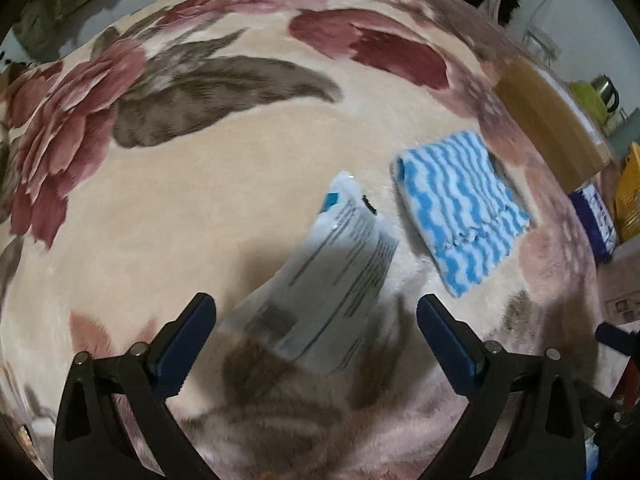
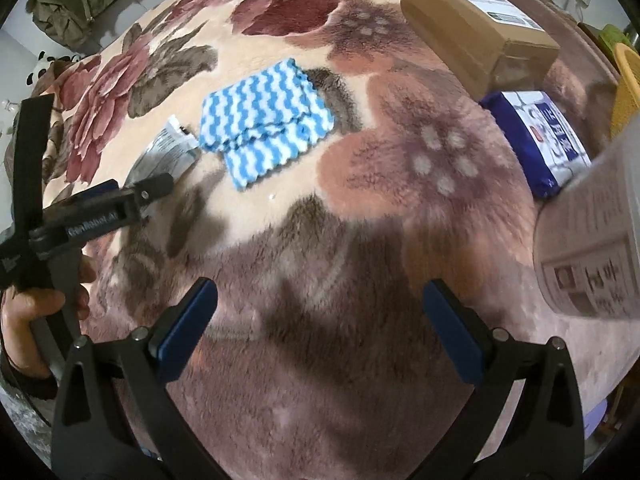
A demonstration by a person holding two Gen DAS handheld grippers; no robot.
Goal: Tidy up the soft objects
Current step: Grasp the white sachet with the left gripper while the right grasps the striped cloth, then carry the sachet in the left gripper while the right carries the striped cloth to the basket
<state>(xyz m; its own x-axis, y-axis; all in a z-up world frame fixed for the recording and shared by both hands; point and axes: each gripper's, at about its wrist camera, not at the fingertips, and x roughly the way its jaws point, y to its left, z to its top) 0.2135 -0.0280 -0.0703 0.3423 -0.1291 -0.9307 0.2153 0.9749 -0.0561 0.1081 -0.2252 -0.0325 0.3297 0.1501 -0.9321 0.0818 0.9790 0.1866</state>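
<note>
A blue-and-white wavy-striped cloth (image 1: pixel 460 212) (image 2: pixel 264 124) lies folded on the floral plush blanket (image 1: pixel 180 220) (image 2: pixel 360 240). Just left of it lies a white plastic pouch with printed text (image 1: pixel 336 276) (image 2: pixel 168 152). My left gripper (image 1: pixel 316 304) hangs open over the pouch's near end; the pouch shows between the blue pads, which do not press on it. My right gripper (image 2: pixel 320 286) is open above bare blanket, nearer than the cloth, with nothing between its fingers. In the right wrist view a hand (image 2: pixel 36 308) grips the left tool's handle at the left edge.
A cardboard box (image 2: pixel 472 28) (image 1: pixel 548 120) sits at the blanket's far right. A dark blue tissue pack (image 2: pixel 536 140) (image 1: pixel 592 216) lies nearer, beside a pale printed container (image 2: pixel 592 240). A yellow basket (image 1: pixel 628 196) stands past the edge. An olive jacket (image 2: pixel 76 0) lies far left.
</note>
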